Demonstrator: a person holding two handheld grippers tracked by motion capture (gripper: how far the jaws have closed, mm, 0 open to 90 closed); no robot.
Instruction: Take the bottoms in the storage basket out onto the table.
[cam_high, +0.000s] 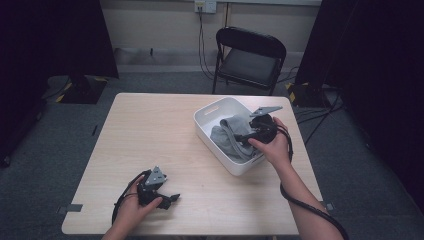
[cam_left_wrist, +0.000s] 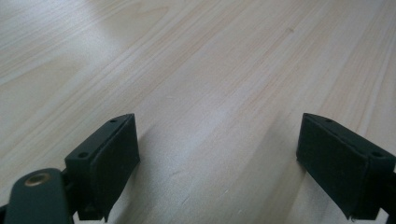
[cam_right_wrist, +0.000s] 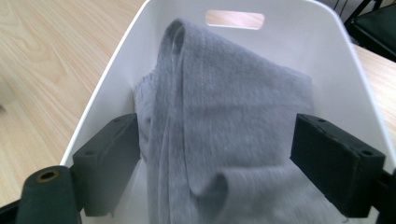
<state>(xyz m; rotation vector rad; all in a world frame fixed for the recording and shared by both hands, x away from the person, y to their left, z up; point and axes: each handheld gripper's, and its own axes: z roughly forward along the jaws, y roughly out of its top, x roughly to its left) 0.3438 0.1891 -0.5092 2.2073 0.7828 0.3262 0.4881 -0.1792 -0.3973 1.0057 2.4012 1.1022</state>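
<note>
A grey cloth (cam_high: 227, 135) lies bunched in a white plastic bin (cam_high: 210, 111) on the right half of the table. My right gripper (cam_high: 245, 136) hovers over the bin's near right side, jaws open wide and pointing into it. In the right gripper view the grey cloth (cam_right_wrist: 219, 121) rises in a fold between the spread jaws, and the white bin (cam_right_wrist: 299, 37) with its handle slot lies behind. My left gripper (cam_high: 172, 198) rests near the table's front left edge, open, nothing between its jaws. The left gripper view looks over bare tabletop (cam_left_wrist: 210, 70).
A light wooden table (cam_high: 150, 130) holds the bin. A black folding chair (cam_high: 250, 55) stands beyond the far edge. Dark curtains hang at both sides, and cables run across the grey floor at the right.
</note>
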